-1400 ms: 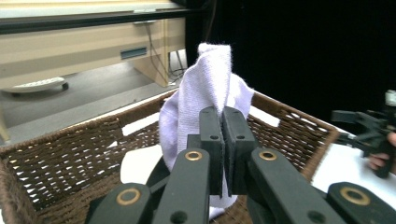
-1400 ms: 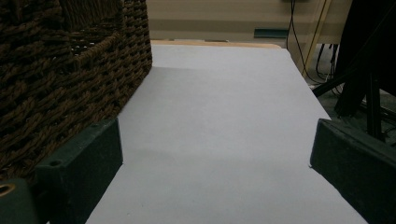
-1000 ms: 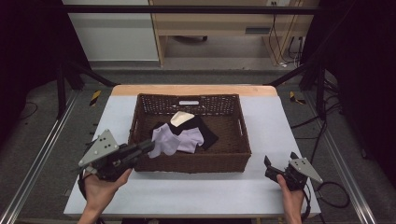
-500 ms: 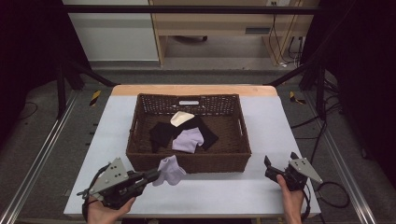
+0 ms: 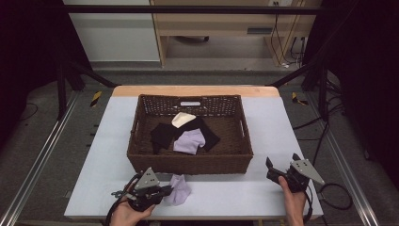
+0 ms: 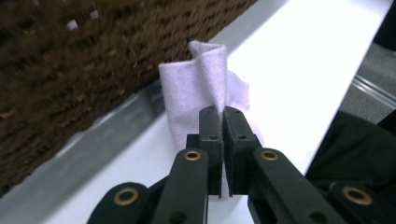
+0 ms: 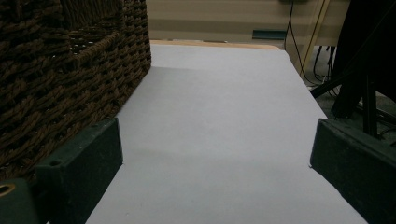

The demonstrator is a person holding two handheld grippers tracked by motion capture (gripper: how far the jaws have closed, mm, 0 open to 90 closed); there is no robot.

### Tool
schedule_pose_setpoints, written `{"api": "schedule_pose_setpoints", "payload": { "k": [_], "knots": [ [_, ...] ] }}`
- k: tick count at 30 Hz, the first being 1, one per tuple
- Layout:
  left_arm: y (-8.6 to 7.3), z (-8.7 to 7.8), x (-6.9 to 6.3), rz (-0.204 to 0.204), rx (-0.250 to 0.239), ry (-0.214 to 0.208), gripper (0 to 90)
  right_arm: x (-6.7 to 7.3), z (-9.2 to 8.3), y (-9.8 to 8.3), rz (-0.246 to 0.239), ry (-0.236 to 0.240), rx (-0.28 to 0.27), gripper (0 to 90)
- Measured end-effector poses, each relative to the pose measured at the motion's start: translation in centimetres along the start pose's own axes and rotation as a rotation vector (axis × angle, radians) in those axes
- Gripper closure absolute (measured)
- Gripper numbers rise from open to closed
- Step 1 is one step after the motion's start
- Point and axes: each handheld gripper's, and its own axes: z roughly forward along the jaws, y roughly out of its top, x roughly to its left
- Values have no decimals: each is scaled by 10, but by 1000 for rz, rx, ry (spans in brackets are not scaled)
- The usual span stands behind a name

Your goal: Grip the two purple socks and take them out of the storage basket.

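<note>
Left tool (image 6: 220, 122): jaws pinching lilac sock (image 5: 179, 188)
Sock: on bench (image 5: 282, 122), just before basket (image 5: 188, 164); likely soft, light; grip a fold
Right tool (image 5: 282, 170): jaws spread, empty

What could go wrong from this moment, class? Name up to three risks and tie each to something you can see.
1. The left claw pinches only a fold of the lavender sock, so the sock may slip free if lifted.
2. The sock lies close to the wicker basket, so dragging it could catch it on the weave.
3. The right claw rests open near the basket's corner and might bump it when it moves.
</note>
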Motion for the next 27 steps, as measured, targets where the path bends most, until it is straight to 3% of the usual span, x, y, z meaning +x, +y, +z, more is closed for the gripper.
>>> {"api": "schedule_pose_setpoints", "payload": {
  "k": [4,9,14,21,22,25,27],
  "knots": [
    [-1,1,0,-1,-6,23,747,0,0,0,2,1,1,28],
    [3,-11,-2,-18,-64,50,607,0,0,0,3,0,1,28],
    [9,-23,-3,-21,-112,64,553,0,0,0,5,-2,1,28],
    [22,-42,-1,-13,-173,116,527,0,0,0,5,-2,2,28],
    [27,-47,0,13,-191,151,531,0,0,0,5,-2,2,28],
    [34,-53,0,30,-223,181,534,0,0,0,6,-5,2,28],
    [45,-63,3,58,-269,227,530,0,0,0,4,-7,0,28]
  ]
}}
